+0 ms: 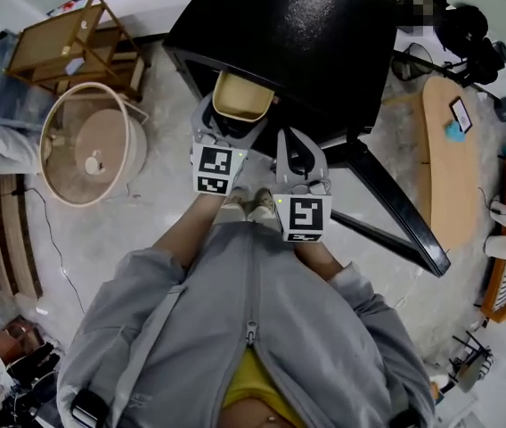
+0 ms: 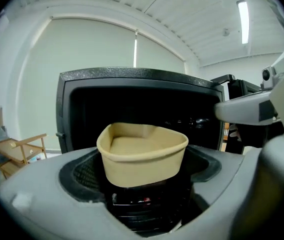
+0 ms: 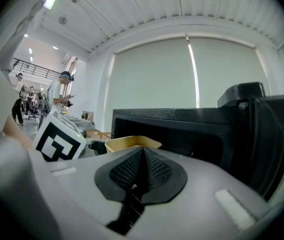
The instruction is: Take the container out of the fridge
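A tan, soft-walled container (image 1: pixel 242 94) hangs in front of the open black fridge (image 1: pixel 306 34). My left gripper (image 1: pixel 235 119) is shut on the container (image 2: pixel 142 151), and both pads press its sides so that the rim bends into a rounded triangle. In the left gripper view the fridge's dark opening (image 2: pixel 137 104) lies just behind it. My right gripper (image 1: pixel 299 150) is held beside it, to the right, shut with nothing in it; its pads (image 3: pixel 141 171) meet. The right gripper view shows the container's rim (image 3: pixel 132 143) to its left and the fridge (image 3: pixel 182 116) ahead.
The fridge door (image 1: pixel 395 208) stands swung open to the right of the grippers. A round wooden drum (image 1: pixel 93 145) and a wooden rack (image 1: pixel 66 43) stand on the floor at left. An oval wooden table (image 1: pixel 449 159) is at right. People (image 3: pixel 62 91) stand far off.
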A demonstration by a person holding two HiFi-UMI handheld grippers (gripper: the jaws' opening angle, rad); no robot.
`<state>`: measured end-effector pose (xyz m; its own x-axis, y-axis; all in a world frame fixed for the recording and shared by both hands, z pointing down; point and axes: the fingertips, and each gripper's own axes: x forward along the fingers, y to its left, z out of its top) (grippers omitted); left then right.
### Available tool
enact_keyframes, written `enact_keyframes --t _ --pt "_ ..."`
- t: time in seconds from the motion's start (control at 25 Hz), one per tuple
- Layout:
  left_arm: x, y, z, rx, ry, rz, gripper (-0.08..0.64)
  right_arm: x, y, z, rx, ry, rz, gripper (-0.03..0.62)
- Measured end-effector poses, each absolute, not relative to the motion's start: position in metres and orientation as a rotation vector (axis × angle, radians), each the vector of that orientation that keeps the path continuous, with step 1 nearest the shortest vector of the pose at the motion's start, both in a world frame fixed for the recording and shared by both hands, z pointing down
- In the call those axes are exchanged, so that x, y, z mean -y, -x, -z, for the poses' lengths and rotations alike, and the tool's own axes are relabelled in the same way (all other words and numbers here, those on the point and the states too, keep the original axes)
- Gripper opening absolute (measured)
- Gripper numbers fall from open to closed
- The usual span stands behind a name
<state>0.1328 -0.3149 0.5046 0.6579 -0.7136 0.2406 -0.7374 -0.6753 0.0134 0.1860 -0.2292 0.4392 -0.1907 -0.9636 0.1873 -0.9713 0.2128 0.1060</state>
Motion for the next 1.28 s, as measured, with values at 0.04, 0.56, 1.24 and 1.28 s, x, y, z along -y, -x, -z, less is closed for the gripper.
enact_keyframes --t 0.04,0.56,1.24,1.28 --pt "0.31 -0.128 -0.504 1.222 -2.755 -0.331 0.491 0.23 -0.182 -0.438 2.284 -1.835 -0.047 -0.002" --pt "0.246 -0.046 -0.492 1.418 -2.654 -0.338 0.491 0.23 -0.124 -0.436 2.45 -1.659 -0.023 -0.003" --pt "0.246 0.055 -0.402 1.887 -2.453 -0.183 0.492 0.235 -0.074 -0.386 2.607 -1.553 0.146 -0.003" --pt "0.248 0.057 -0.397 1.896 -2.445 -0.168 0.492 0.236 -0.072 -0.38 2.616 -1.554 0.165 -0.003"
